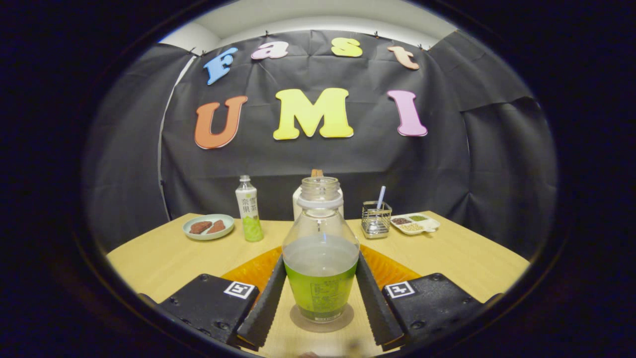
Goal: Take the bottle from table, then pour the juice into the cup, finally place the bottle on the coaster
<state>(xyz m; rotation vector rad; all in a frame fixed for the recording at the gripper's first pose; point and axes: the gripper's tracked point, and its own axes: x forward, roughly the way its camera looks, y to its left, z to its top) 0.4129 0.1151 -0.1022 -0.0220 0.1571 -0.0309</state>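
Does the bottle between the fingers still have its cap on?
No. The bottle standing between the tool's fingers has a bare, open neck, with no cap on it.

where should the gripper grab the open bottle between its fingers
Grip the bottle on its wide lower body, at the green label, coming straight in level with the table. It stands upright and uncapped with liquid inside. The gripper already flanks it, fingers seemingly touching both sides, so squeezing there keeps it vertical.

Bottle (320, 248) hides white container (297, 201) behind; tongs (320, 298) contact unclear.
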